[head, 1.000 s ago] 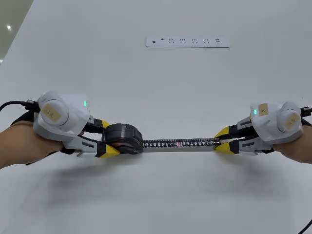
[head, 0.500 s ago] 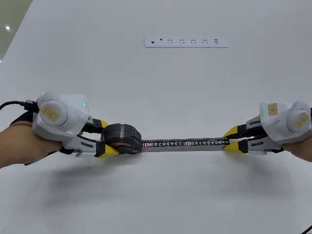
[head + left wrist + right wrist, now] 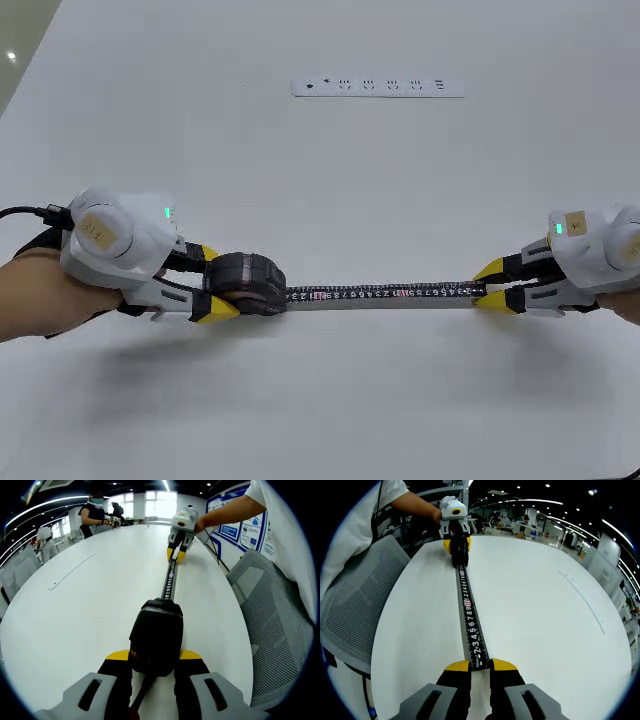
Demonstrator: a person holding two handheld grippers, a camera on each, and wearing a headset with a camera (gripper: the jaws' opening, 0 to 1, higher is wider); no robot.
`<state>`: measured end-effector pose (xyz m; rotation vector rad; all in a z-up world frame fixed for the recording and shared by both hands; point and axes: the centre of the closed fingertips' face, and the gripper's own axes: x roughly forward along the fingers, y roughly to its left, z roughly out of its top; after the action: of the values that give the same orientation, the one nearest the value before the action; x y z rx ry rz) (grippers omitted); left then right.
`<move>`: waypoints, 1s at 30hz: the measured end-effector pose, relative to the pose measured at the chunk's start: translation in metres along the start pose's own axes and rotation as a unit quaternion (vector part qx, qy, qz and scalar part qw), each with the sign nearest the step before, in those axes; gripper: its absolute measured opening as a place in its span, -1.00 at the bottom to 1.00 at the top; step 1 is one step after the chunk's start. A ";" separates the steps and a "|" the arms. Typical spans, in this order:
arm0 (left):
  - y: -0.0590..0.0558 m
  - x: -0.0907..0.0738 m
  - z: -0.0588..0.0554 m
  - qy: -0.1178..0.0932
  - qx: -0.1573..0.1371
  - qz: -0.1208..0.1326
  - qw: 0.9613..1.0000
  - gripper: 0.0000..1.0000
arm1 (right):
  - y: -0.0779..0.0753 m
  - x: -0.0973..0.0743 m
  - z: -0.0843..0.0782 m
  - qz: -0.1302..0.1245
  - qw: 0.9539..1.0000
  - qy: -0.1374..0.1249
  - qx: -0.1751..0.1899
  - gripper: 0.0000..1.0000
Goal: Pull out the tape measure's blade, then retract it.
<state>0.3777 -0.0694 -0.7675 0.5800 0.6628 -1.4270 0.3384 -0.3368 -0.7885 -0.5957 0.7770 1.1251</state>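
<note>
Tape measure case [image 3: 250, 284] sits left of centre in the head view, clamped in my left hand-held gripper [image 3: 214, 282]; my right hand-held gripper [image 3: 489, 287] pinches the blade [image 3: 385, 293] end, stretched across the bench [image 3: 330, 180].

Blade [image 3: 385, 293] spans the worktop [image 3: 330, 180] parallel to the near edge, barring low crossings. Power strip [image 3: 378, 87] lies toward the far edge; open surface between.

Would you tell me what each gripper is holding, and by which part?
The left gripper clamps the tape measure's case; the right gripper pinches the blade at its free end.
</note>
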 end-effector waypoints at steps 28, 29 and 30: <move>0.000 0.001 0.001 0.004 -0.023 0.006 1.000 -0.40 | 0.005 -0.001 0.000 0.012 1.000 0.011 0.019 -0.66; -0.001 0.000 0.000 0.004 -0.027 0.005 1.000 -0.36 | 0.004 -0.001 -0.002 0.009 1.000 0.013 0.025 -0.62; 0.000 0.000 0.000 0.006 -0.025 0.007 1.000 -0.30 | 0.005 -0.001 -0.001 0.010 0.999 0.011 0.031 -0.60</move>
<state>0.3779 -0.0694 -0.7681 0.5530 0.7002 -1.3908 0.3334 -0.3367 -0.7882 -0.5500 0.8345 1.1100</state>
